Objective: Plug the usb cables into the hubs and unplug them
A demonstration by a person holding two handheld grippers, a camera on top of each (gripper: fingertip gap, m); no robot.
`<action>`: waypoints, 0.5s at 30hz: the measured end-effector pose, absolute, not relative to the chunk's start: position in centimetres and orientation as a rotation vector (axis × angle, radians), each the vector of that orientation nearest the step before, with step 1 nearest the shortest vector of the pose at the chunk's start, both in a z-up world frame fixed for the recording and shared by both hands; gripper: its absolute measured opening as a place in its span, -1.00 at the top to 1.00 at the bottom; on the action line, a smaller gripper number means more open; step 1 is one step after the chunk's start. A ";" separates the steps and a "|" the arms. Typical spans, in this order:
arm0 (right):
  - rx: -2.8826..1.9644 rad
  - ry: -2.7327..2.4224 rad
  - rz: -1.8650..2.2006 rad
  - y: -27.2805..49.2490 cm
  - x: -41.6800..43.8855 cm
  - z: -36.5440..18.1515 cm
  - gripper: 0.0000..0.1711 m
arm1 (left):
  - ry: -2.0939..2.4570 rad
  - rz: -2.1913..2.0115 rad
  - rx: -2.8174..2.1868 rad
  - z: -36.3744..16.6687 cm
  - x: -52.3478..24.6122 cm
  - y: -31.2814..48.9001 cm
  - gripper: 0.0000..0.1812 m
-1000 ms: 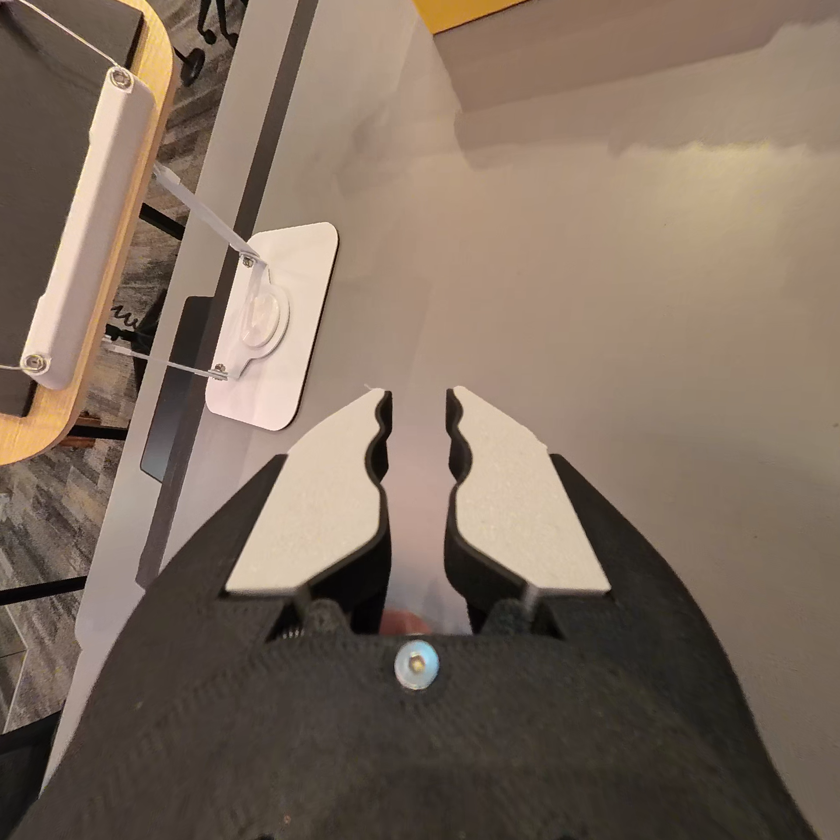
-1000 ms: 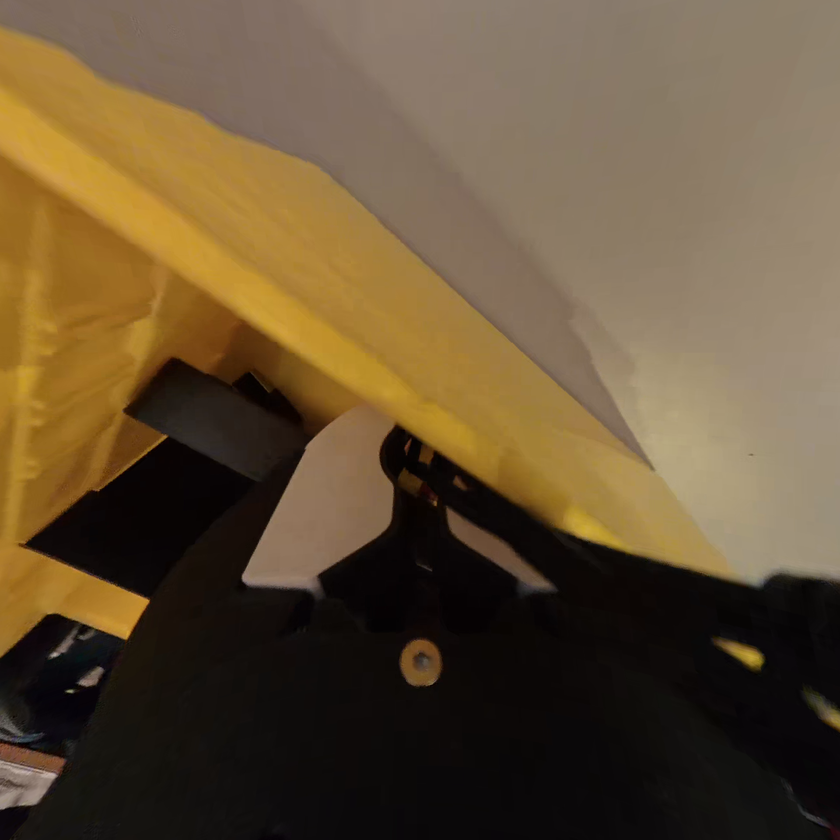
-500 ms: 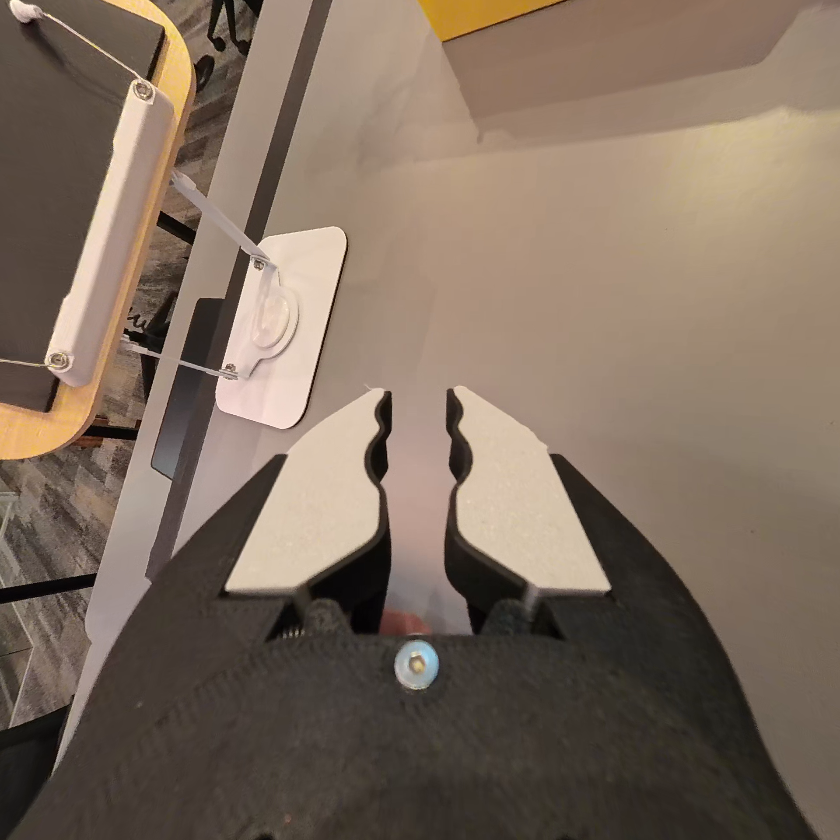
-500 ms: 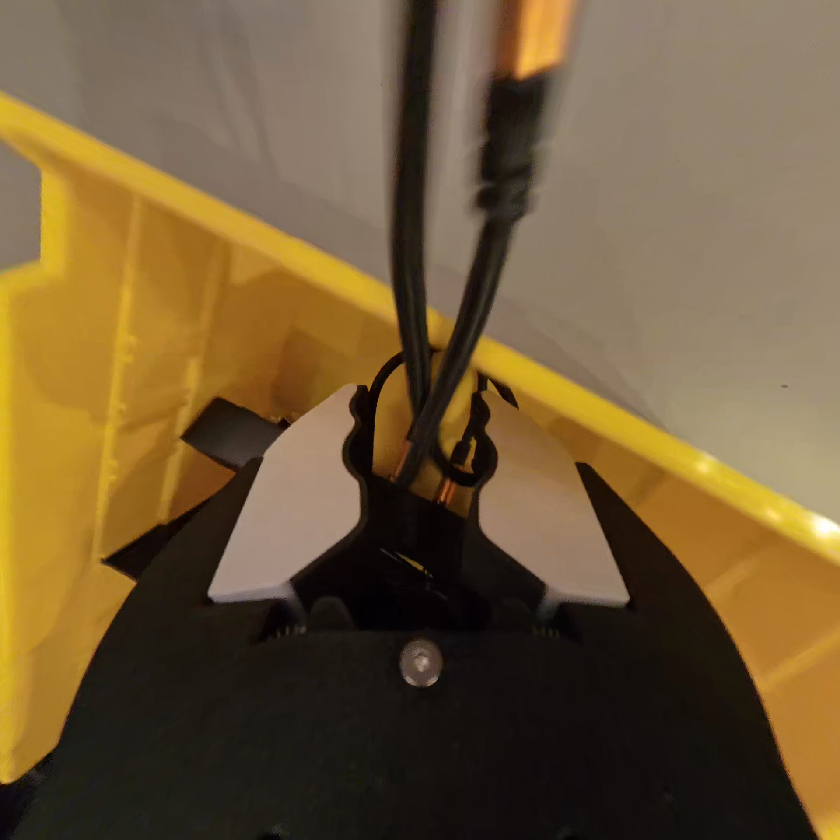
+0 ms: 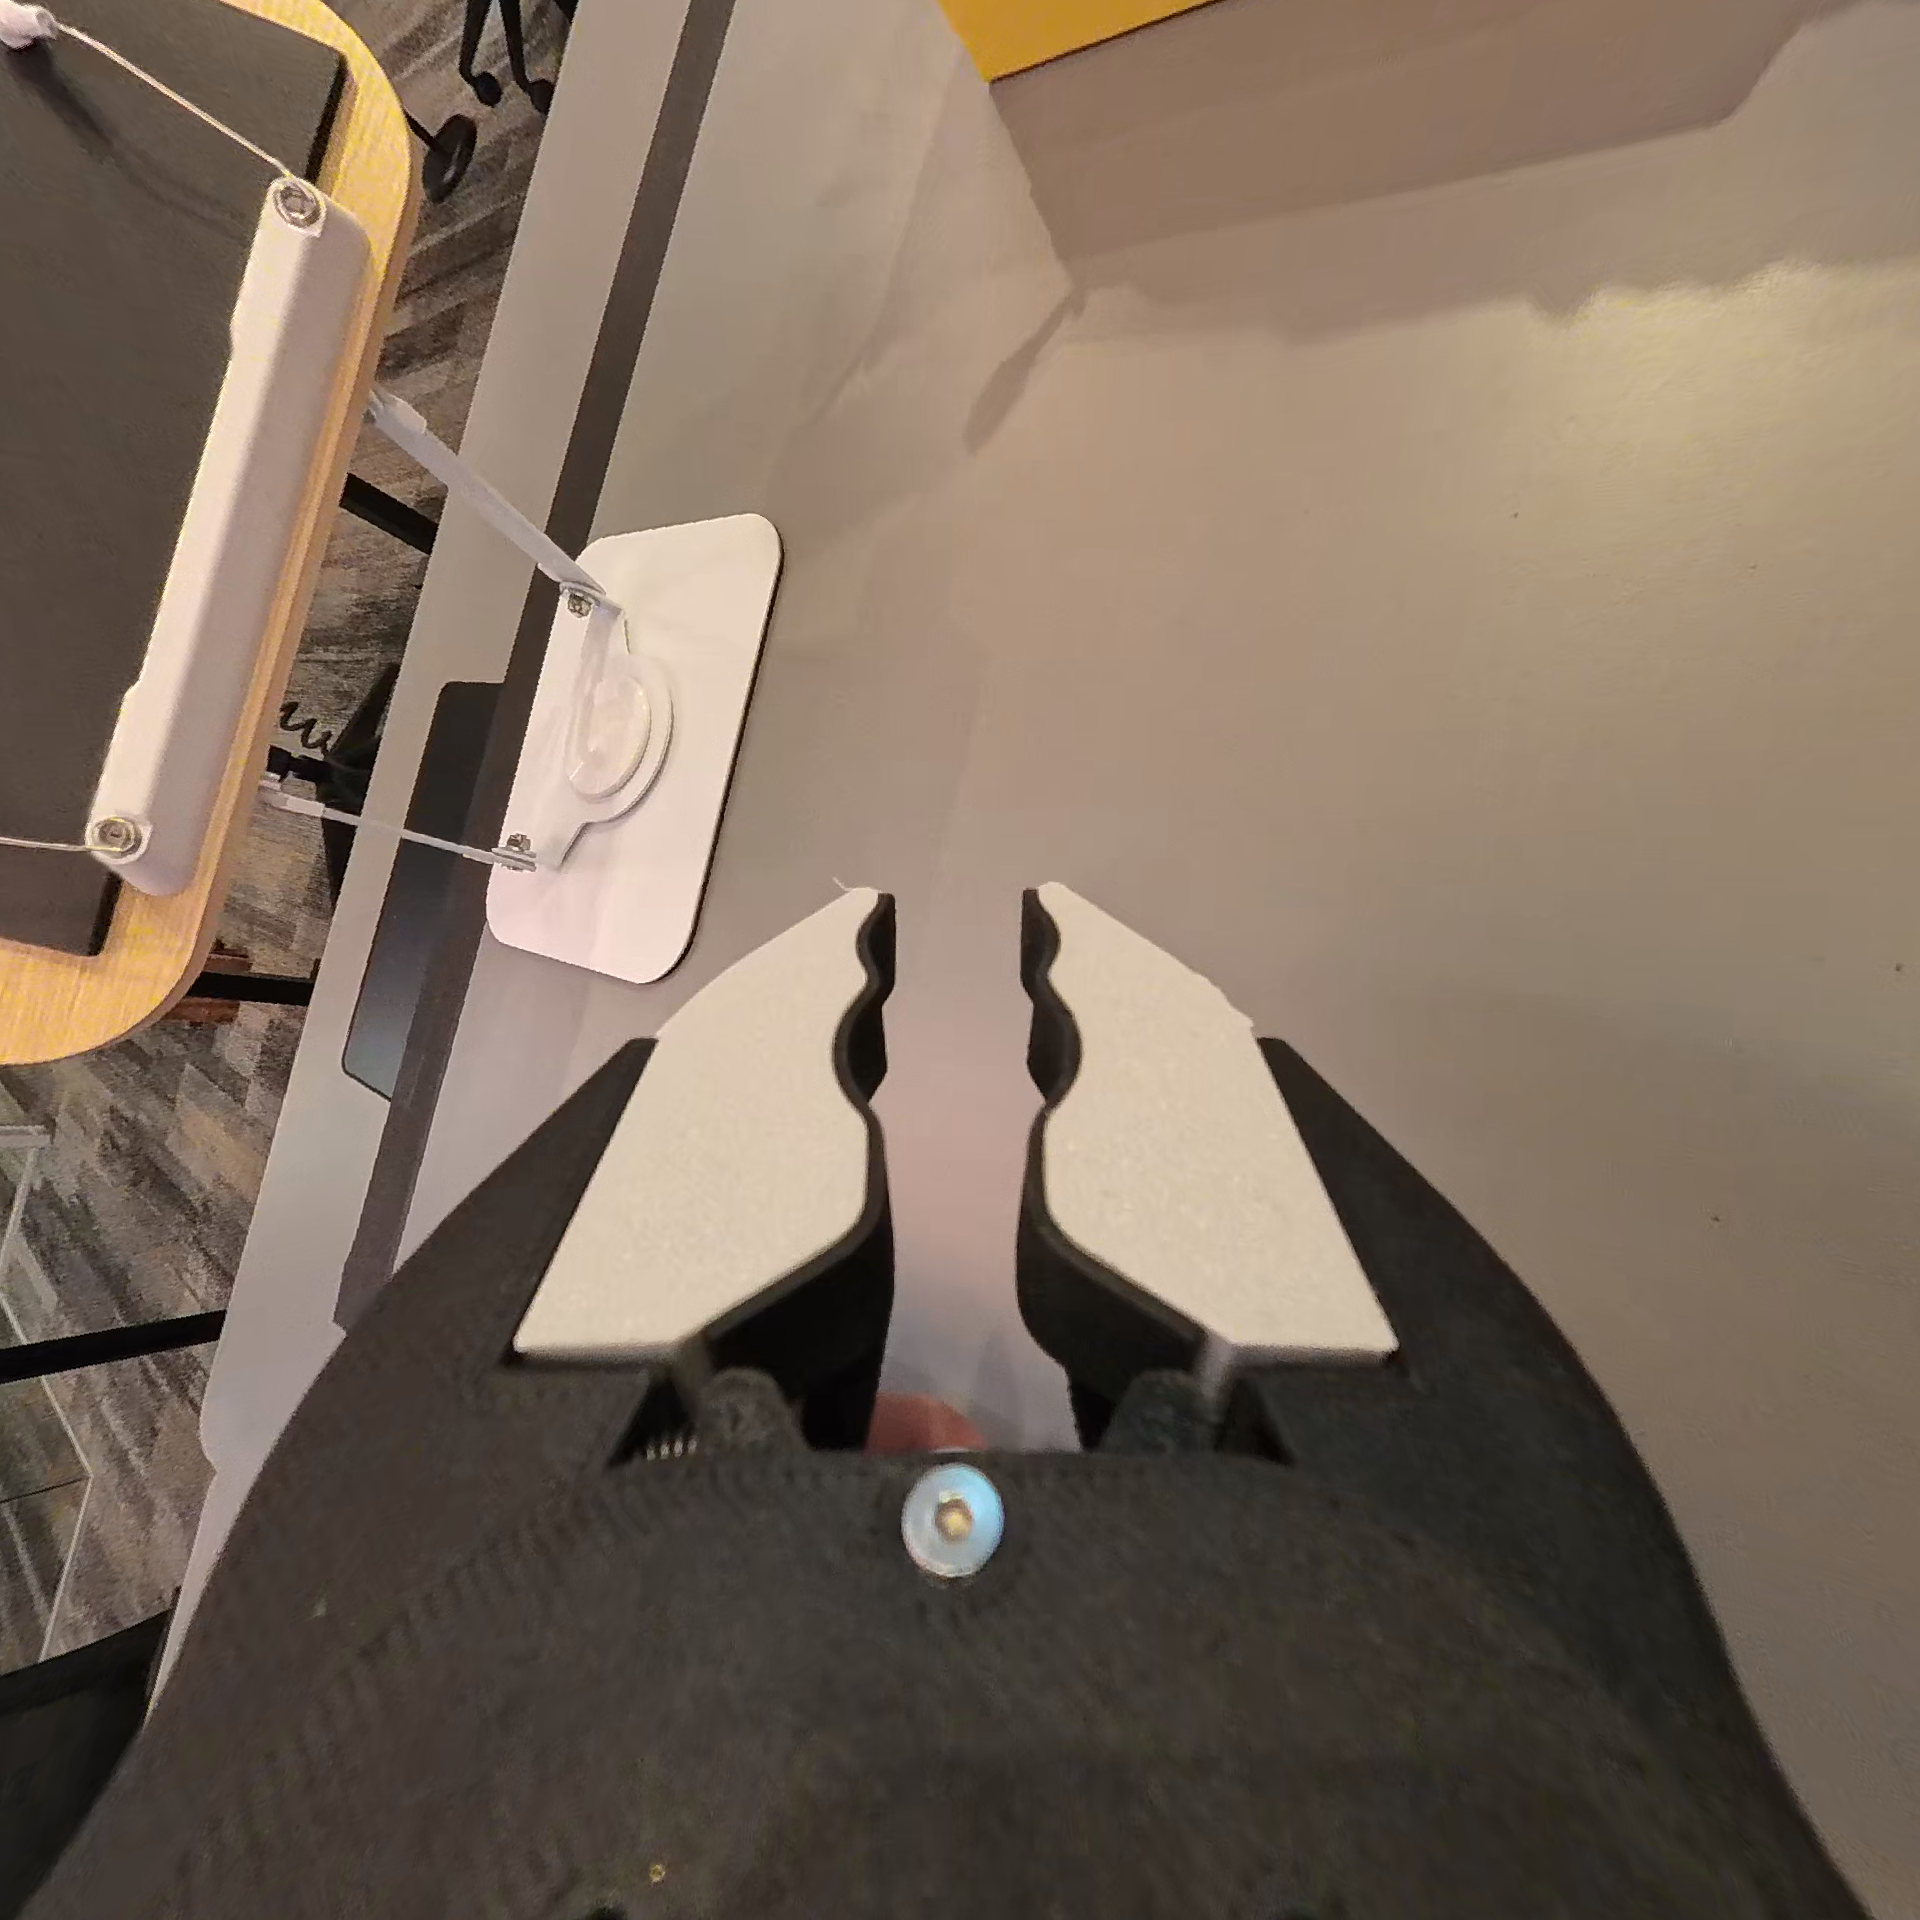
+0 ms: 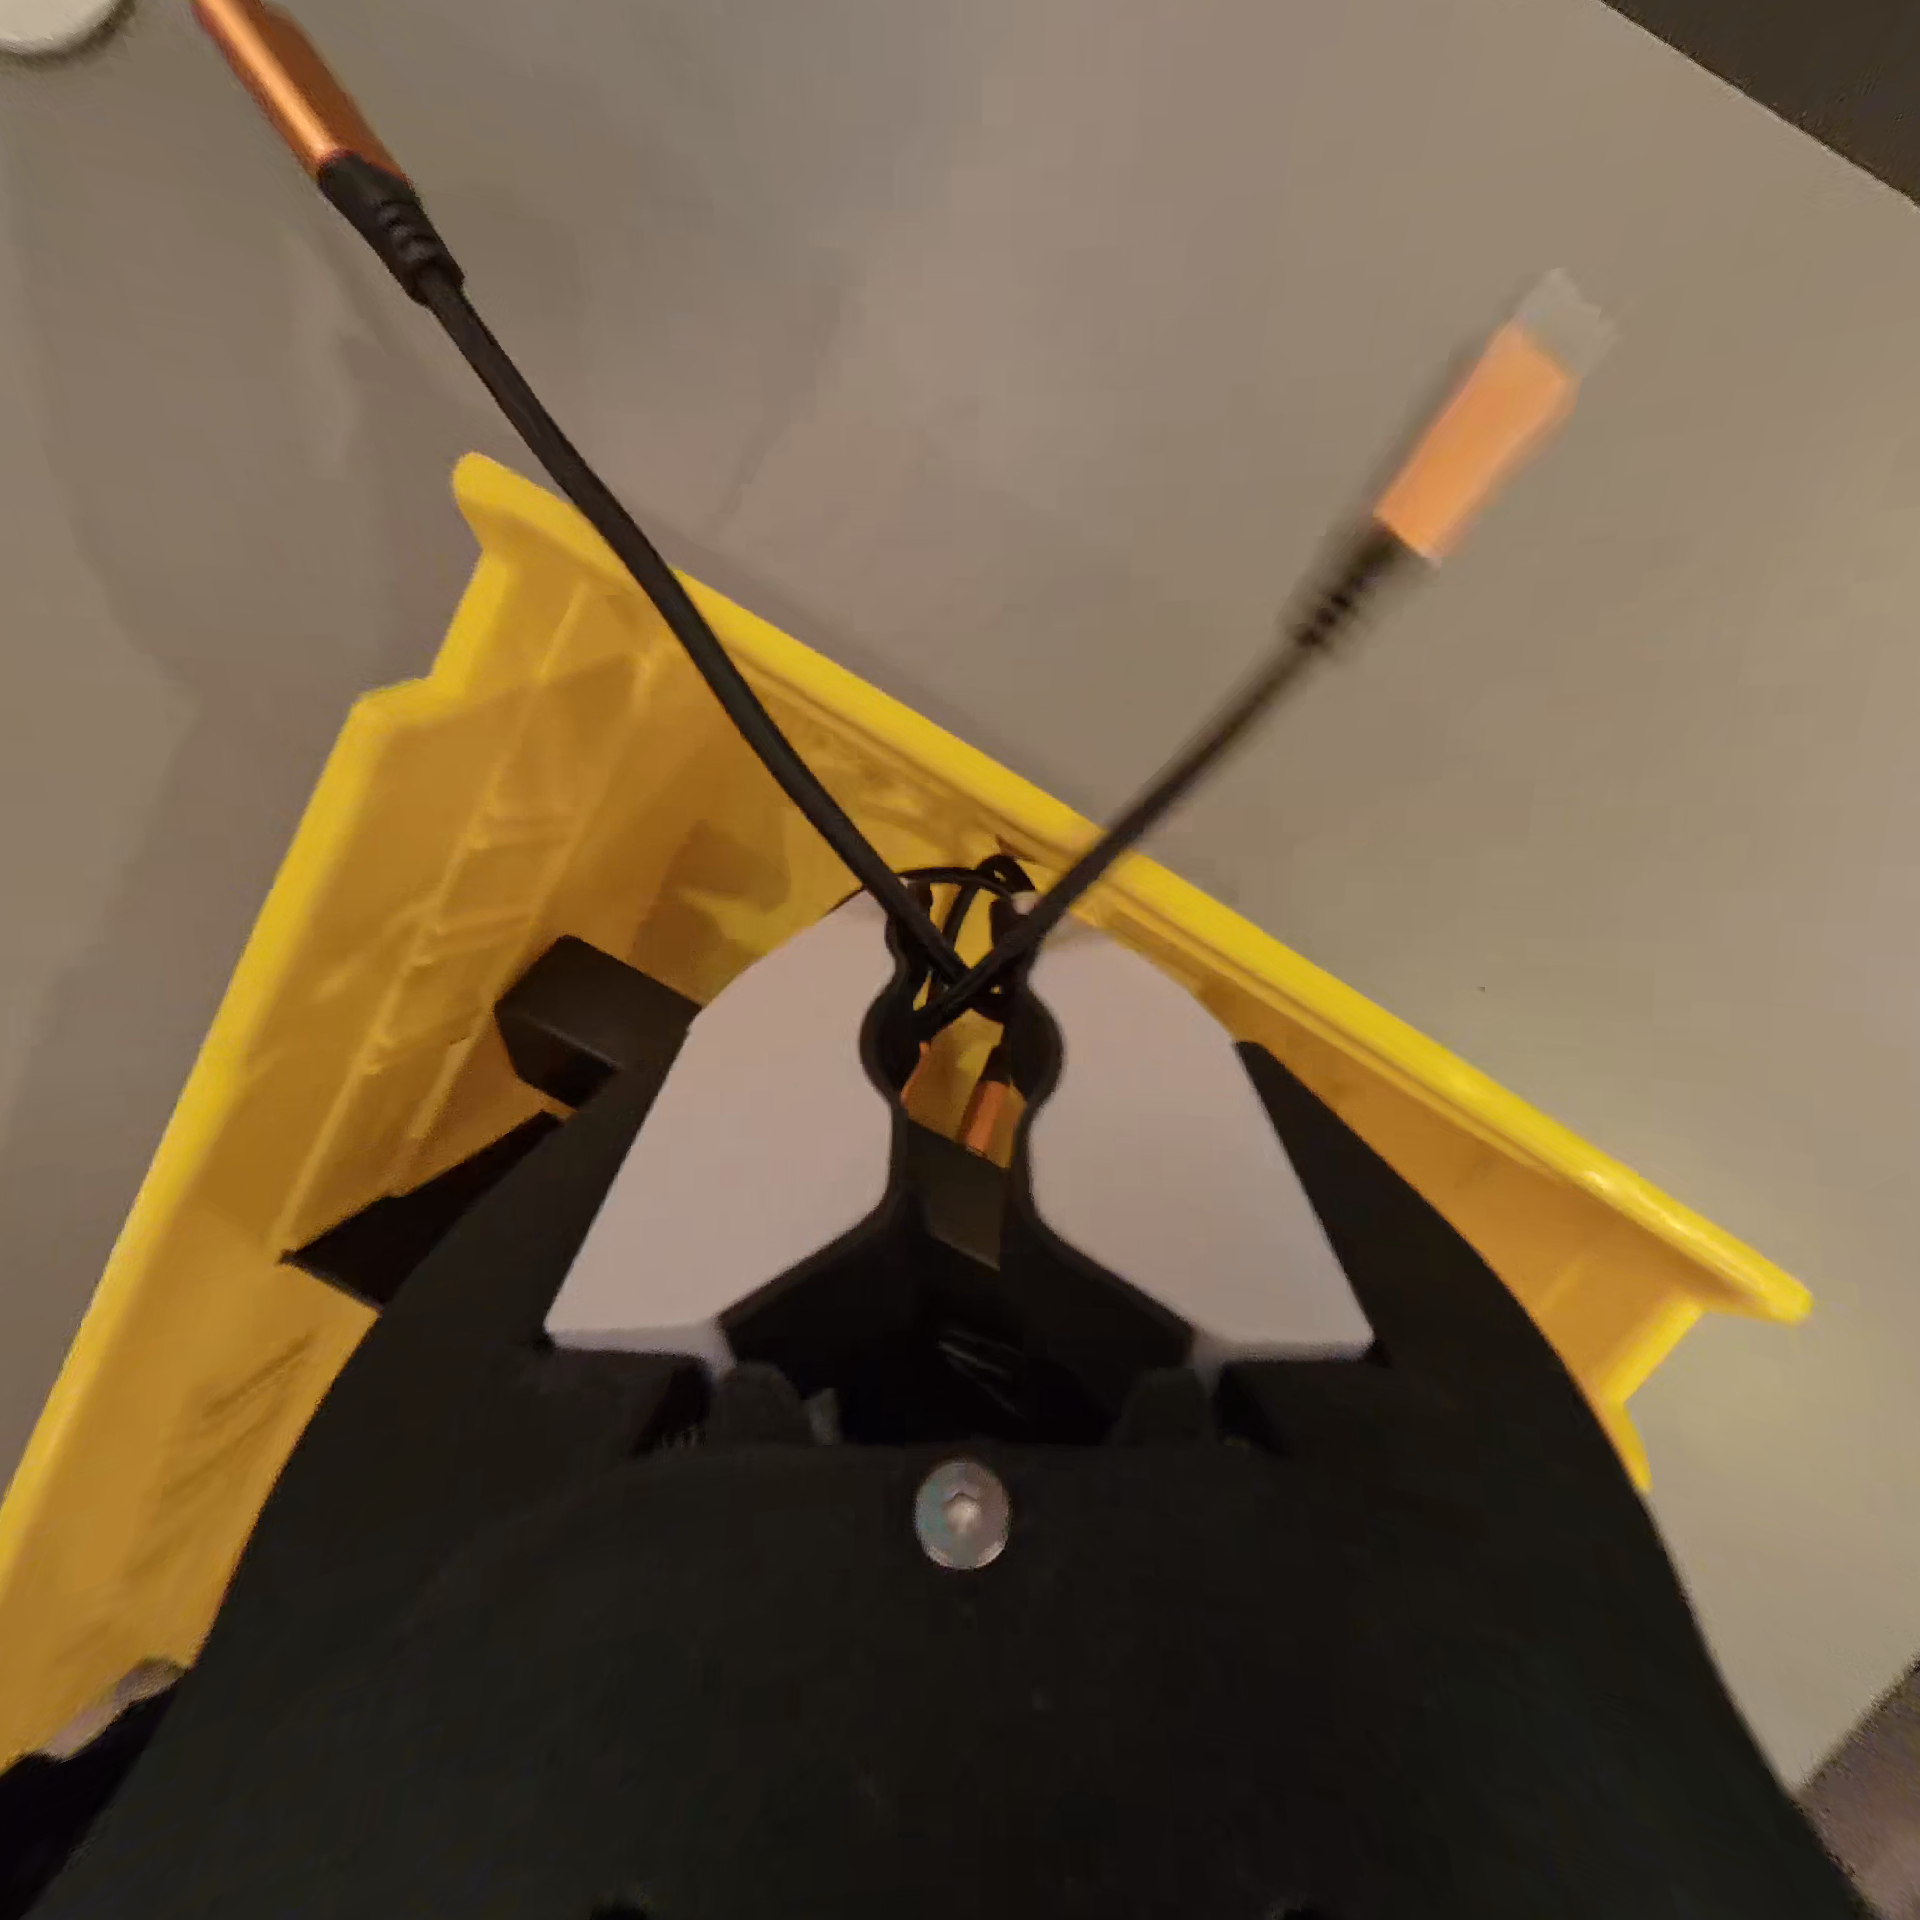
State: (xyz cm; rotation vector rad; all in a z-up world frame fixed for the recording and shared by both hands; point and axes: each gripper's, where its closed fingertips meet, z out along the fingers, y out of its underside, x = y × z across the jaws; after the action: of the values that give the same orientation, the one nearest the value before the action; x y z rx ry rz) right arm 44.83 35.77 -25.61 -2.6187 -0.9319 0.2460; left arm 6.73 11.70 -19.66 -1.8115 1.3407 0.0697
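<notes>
My right gripper (image 6: 961,935) is shut on a bundle of black USB cables (image 6: 665,582) and holds it above a yellow bin (image 6: 1351,1122). One cable runs up left to an orange plug (image 6: 301,94). Another, blurred, runs up right to an orange plug (image 6: 1475,457). More orange plugs (image 6: 987,1112) and a dark block (image 6: 966,1195) sit between the fingers. A black box (image 6: 582,1018), perhaps a hub, lies in the bin left of the fingers. My left gripper (image 5: 956,914) is open and empty over the grey table (image 5: 1455,831).
A white plate with a clear holder (image 5: 634,748) lies at the table's left edge, left of my left gripper. Thin wires run from it to a white bracket (image 5: 229,540) on a wooden desk. A corner of the yellow bin (image 5: 1060,31) shows at the top. My right fingertips sit around 45 cm from my left ones.
My right gripper has risen out of the yellow bin with the cables, and the two loose cable ends have swung apart. My left gripper has drifted slightly and stays open.
</notes>
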 end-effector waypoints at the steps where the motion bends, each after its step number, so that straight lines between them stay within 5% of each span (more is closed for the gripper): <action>1: -2.589 -0.919 0.261 36.1 44.4 -25.4 0.91 | 1.339 0.070 -1.811 -19.6 6.7 11.7 0.75; 15: -2.277 -1.666 -0.244 30.3 47.7 -25.0 0.97 | 1.340 0.077 -1.820 -19.9 6.3 11.8 0.75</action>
State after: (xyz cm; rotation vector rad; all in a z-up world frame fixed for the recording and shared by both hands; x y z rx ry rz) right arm 47.66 30.26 -24.97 -2.2765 -1.6661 -0.2438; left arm 6.32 11.83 -19.95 -1.8199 1.3400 0.0772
